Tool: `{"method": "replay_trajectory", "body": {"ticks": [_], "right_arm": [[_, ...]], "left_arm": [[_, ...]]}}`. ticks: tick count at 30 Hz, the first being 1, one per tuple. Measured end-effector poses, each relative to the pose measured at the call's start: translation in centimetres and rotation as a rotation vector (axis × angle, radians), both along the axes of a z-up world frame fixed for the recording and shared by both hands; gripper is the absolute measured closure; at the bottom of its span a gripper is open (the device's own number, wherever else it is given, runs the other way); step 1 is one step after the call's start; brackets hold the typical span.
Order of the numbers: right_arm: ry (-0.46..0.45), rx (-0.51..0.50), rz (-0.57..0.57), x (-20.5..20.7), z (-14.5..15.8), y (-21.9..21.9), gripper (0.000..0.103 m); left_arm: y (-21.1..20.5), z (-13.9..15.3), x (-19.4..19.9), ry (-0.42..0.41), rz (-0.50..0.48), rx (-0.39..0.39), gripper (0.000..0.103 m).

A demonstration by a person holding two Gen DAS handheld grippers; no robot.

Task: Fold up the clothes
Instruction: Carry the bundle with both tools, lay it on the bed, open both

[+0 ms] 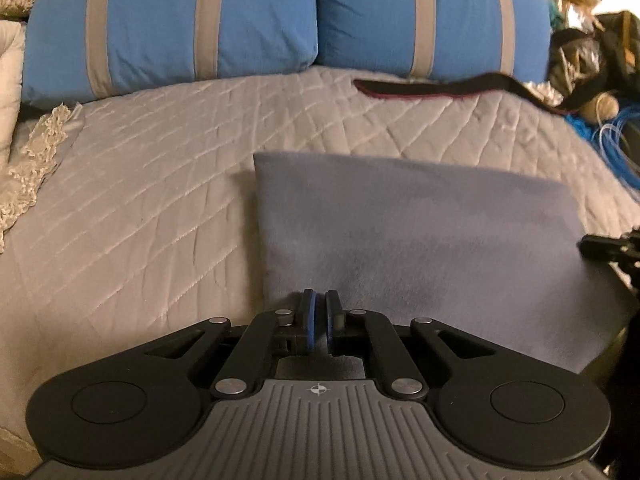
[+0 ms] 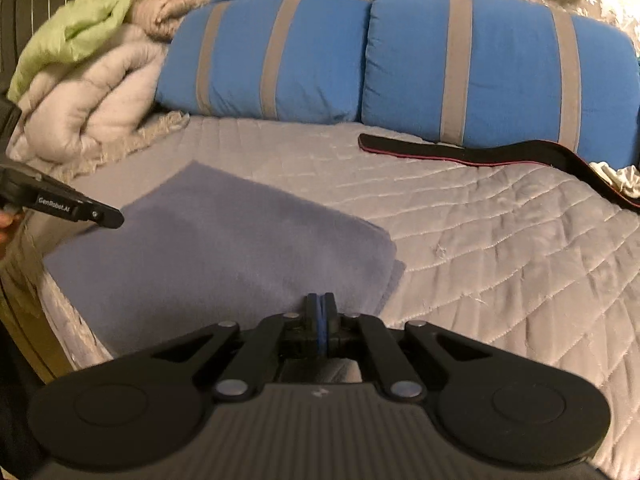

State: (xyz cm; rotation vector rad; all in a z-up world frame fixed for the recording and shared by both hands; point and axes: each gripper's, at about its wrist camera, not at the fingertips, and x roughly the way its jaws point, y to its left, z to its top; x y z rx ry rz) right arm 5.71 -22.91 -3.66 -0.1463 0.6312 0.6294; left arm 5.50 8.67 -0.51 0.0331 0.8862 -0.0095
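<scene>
A blue-grey cloth (image 1: 416, 232) lies folded flat in a rectangle on the quilted bed, also in the right wrist view (image 2: 224, 256). My left gripper (image 1: 320, 306) is low over the cloth's near left corner, its blue pads drawn together to a thin slit. No fabric rises between them. My right gripper (image 2: 320, 304) is over the cloth's near right edge, pads pressed together. I cannot tell whether either pinches a layer. Each gripper shows in the other's view: the right gripper (image 1: 600, 246) at the cloth's right edge, the left gripper (image 2: 100, 214) over its left edge.
Two blue pillows with grey stripes (image 1: 168, 28) (image 2: 496, 68) line the back of the grey quilt (image 2: 500, 248). A black strap with a red edge (image 2: 480, 154) lies before them. Bundled comforters (image 2: 88, 92) pile at the left. Bags and blue cords (image 1: 600, 120) crowd the right side.
</scene>
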Motion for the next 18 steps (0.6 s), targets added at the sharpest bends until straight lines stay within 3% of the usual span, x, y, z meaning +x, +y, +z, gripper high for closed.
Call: {"method": "replay_trajectory", "body": {"ticks": [8,10,12,15,18], "right_arm": [[-0.01,-0.085,-0.033,-1.2,0.3,-0.2,0.094],[-0.035,-0.086,-0.035,-1.8,0.8,-0.5,0.101],[-0.055,-0.069,-0.022,-2.6,1.5,-1.1,0.101],[-0.042,-0.034,0.053,-3.8,2.1,-1.5,0.101],[0.001,-0.08,0.097,-4.5,1.4,-0.9,0.102]], "left_arm": [[-0.9,0.9,-1.5,0.05,0.005,0.11,0.098],[-1.1,1.8,-2.4,0.048,-0.014,0.088,0.098],[-1.4,2.4,-3.3,0.054,-0.058,0.047,0.098],[-1.9,1.9,-3.7,0.109,-0.087,0.058,0.098],[-2.1,1.0,-3.6,0.167,-0.092,0.078,0.098]]}}
